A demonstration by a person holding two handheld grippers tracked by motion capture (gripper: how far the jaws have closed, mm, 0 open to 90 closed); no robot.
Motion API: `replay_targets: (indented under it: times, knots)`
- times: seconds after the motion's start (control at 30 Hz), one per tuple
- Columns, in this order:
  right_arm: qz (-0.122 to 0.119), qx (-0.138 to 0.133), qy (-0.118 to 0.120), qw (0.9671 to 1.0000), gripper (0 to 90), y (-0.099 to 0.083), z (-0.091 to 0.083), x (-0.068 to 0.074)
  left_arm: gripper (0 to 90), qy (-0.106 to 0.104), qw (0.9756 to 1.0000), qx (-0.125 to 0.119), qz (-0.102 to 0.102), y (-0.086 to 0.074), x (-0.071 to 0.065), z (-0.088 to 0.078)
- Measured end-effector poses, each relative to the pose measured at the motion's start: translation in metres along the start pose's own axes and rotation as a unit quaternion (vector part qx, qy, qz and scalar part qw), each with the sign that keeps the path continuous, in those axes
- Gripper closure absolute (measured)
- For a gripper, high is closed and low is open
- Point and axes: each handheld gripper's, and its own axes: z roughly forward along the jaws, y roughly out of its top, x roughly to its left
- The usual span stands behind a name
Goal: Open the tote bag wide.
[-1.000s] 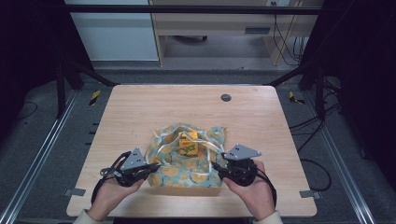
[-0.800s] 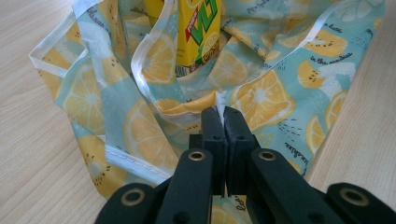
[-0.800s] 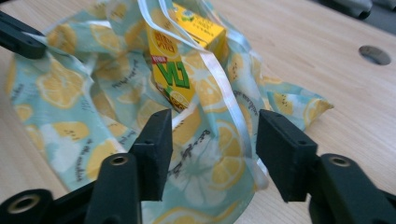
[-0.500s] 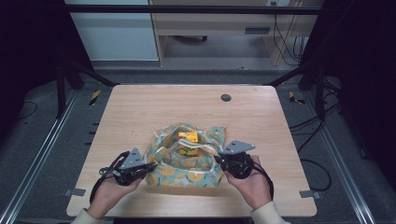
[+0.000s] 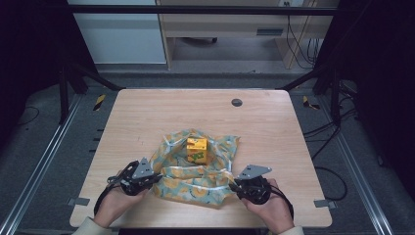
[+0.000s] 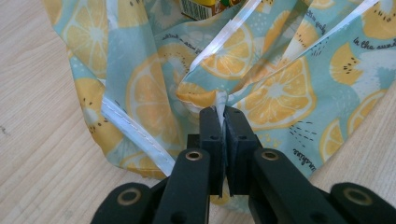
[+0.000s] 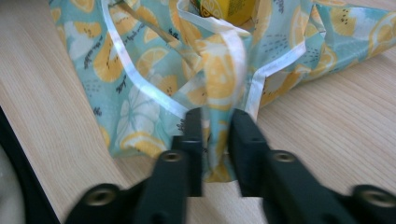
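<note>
A teal cloth [image 5: 195,182] printed with lemon slices lies bunched on the table, with a small yellow box [image 5: 196,149] standing on it. My left gripper [image 5: 155,177] is at the cloth's near left side, shut on a folded edge of the cloth [image 6: 280,88] in the left gripper view [image 6: 224,109]. My right gripper [image 5: 234,186] is at the near right side. Its jaws have just been opening and stand a little apart [image 7: 218,114], with a fold of cloth [image 7: 140,93] hanging loose between them. The box's bottom [image 7: 229,9] peeks in at the top.
The wooden table [image 5: 274,127] has a dark round grommet [image 5: 237,102] near its far edge. Black frame posts stand at the table's far corners. Yellow-black pieces [image 5: 99,101] lie on the floor at the left.
My right hand has dropped toward the table and its jaws have parted around the cloth. The raised right side of the cloth has sunk lower. My left hand has stayed put.
</note>
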Motion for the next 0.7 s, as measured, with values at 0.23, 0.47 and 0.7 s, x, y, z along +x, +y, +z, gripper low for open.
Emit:
replay_targets:
  times: [0.23,0.47,0.7]
  knots:
    - [-0.008,-0.04,0.009,0.9991,37.1,0.027,-0.018,0.002,87.3,-0.005,0.9999,0.008,0.005,0.0,-0.003,0.004]
    - [-0.01,-0.037,-0.022,0.999,47.7,0.074,0.004,-0.024,87.4,-0.009,0.9998,0.016,0.011,0.0,-0.005,0.007]
    - [0.007,0.008,-0.017,0.9998,54.6,0.088,0.051,-0.046,87.4,-0.013,0.9997,0.018,0.01,-0.002,-0.005,0.008]
